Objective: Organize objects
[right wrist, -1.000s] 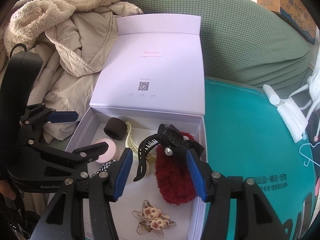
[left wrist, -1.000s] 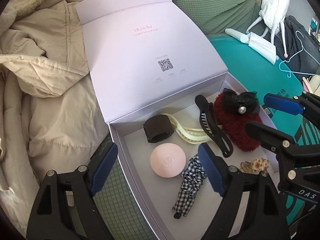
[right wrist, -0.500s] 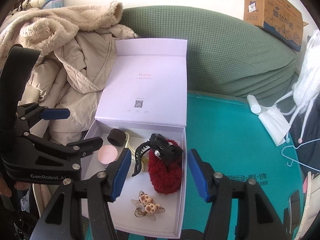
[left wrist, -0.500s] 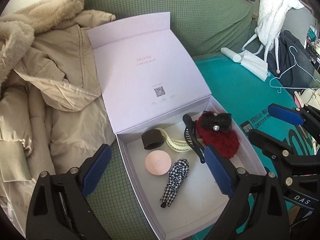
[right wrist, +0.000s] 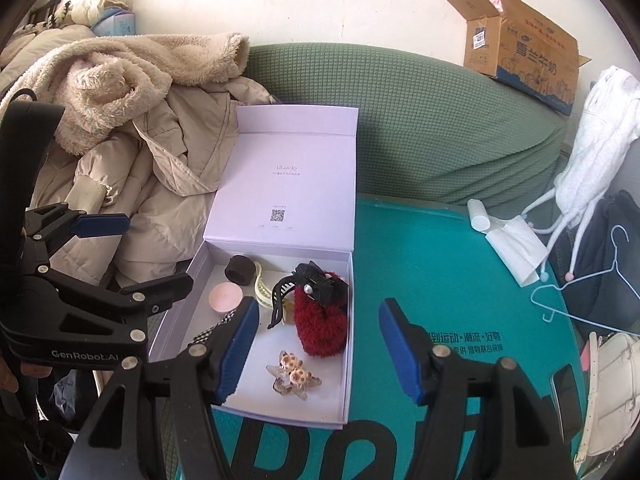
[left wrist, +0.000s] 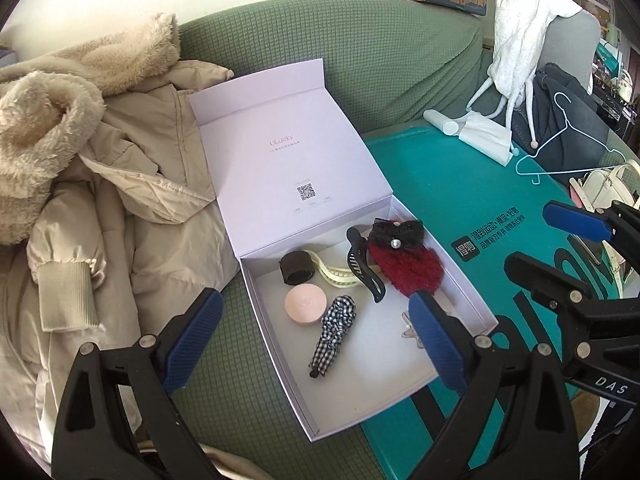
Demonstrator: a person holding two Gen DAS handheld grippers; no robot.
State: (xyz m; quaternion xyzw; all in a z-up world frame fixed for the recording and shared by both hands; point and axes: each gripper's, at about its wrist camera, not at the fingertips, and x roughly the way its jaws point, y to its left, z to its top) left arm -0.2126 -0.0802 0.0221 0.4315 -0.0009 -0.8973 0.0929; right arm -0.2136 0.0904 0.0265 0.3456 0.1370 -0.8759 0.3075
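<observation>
Above an open lilac box (left wrist: 460,284) of hair accessories, the left gripper (left wrist: 316,336) stands spread wide, while the right gripper (right wrist: 314,344), just been opening, holds nothing

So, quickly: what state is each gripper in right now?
Left gripper: open, holding nothing.
Right gripper: open, holding nothing, jaws just been opening.

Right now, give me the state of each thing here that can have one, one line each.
gift box: lid open, leaning back.
cardboard carton: flaps open.
black claw clip: shut, lying in the box.
left gripper: open, empty, jaws just widened.
right gripper: open, empty, jaws just widening.
hanger: bare, lying flat.
</observation>
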